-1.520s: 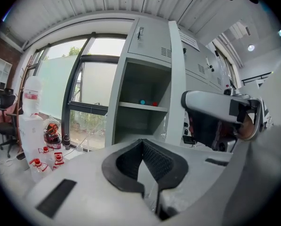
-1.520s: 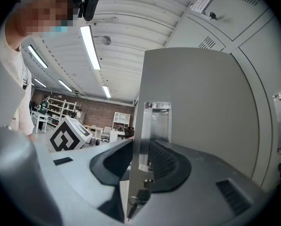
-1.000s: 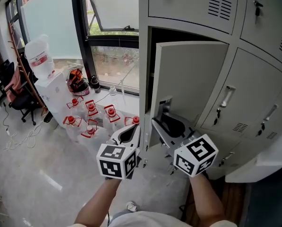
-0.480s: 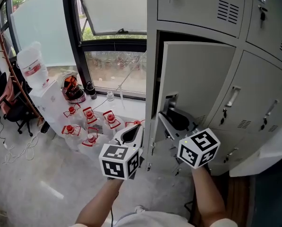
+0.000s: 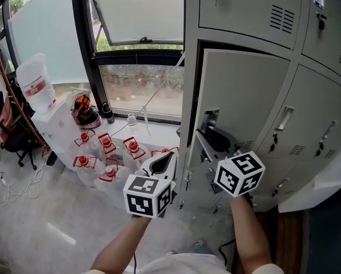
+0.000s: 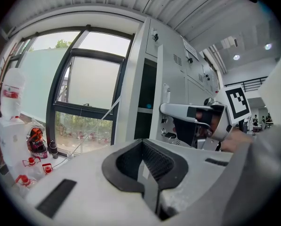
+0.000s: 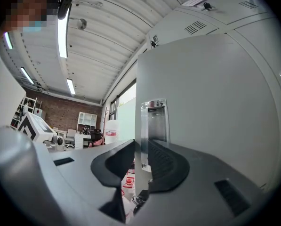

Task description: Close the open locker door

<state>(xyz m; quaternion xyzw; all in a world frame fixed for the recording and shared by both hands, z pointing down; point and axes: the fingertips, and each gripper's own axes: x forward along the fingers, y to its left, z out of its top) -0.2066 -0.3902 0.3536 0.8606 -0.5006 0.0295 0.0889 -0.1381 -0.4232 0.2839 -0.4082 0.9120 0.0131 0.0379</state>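
Grey lockers (image 5: 307, 96) fill the head view from 1 to 4 o'clock, beside a window (image 5: 136, 16) at 11 o'clock; the door (image 5: 244, 90), the one to be closed, stands ajar at 2 o'clock, swung out from its dark compartment and hinged on its right side; water jugs (image 5: 104, 153) with red caps crowd the floor at 9 o'clock. The right gripper (image 7: 140, 159), at 4 o'clock, has just been closing its jaws and now clamps the door's free edge, a pad on each face, just below the metal latch plate (image 7: 153, 121); the left gripper (image 6: 145, 161), at 6 o'clock, hangs clear of the lockers with its jaws together and nothing between them. The step in hand looks like the grip on the door; the next move likely calls for swinging that edge back toward the frame at 12 o'clock, then letting go before the pads are pinched against it. No brand or writing reads clearly; the jug labels and the locker tags are too small; the gripper cubes carry only black-and-white square markers.
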